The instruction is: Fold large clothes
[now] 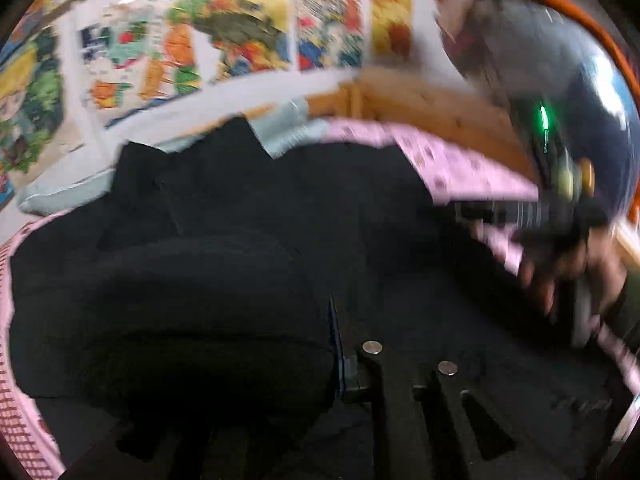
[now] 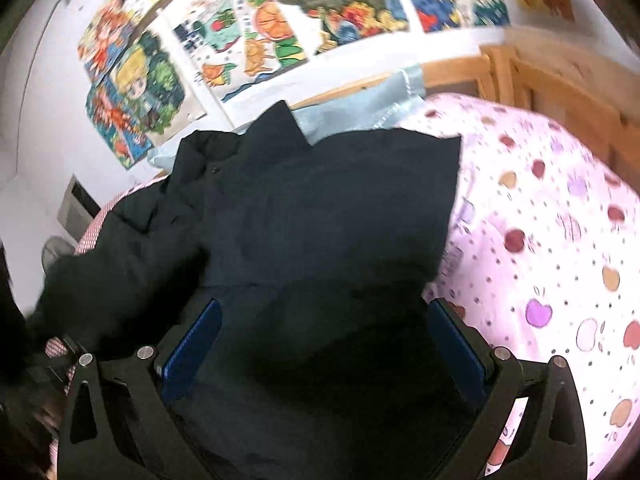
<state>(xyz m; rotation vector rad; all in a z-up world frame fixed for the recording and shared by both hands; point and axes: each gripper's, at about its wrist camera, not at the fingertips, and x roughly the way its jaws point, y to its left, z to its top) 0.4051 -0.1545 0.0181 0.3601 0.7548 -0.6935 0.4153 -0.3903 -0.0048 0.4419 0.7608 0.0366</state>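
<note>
Soft, even daylight fills both views, but the left wrist view is heavily motion-smeared, worst toward two o'clock. The black jacket [image 2: 320, 216] swallows detail in shadow, and fisheye bending curves the posters [image 2: 248, 32] toward dark corners.

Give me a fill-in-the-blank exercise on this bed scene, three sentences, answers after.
1. The dark jacket lies on a pink sheet printed with ____.
2. The right hand-held gripper hangs over the jacket with its blue pads standing ____.
3. Beyond the jacket, by the wooden bed frame, lies a light ____ cloth.

Missing words: apples; open; blue
</note>
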